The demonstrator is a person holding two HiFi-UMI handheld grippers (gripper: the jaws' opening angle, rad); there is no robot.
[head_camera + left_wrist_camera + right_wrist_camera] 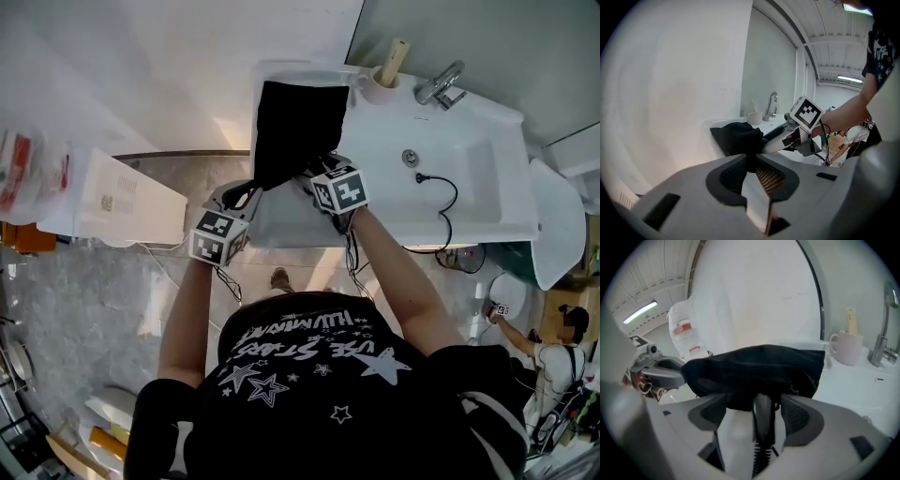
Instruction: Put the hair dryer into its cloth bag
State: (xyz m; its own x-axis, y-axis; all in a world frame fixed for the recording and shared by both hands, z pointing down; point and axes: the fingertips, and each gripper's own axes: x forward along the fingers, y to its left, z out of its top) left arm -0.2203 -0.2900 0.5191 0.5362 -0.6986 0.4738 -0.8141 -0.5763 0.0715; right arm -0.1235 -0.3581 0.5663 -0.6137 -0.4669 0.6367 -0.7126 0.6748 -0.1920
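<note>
The black cloth bag (295, 122) lies on the white counter left of the sink (469, 164). My left gripper (251, 193) is at the bag's near left corner, its jaws almost together and pinching the bag's edge (736, 136). My right gripper (317, 174) is at the bag's near right corner with its jaws wide. The hair dryer's black handle (762, 420) sticks out of the bag's mouth (754, 366) and lies between those jaws, clear of both pads. The rest of the dryer is hidden in the bag. Its cord (448, 202) trails into the basin.
A pale mug (382, 86) and a chrome faucet (441, 84) stand at the back of the counter. A white box (112, 197) and a plastic bag (28, 169) sit to the left, below counter level. Another person (562, 347) crouches at the lower right.
</note>
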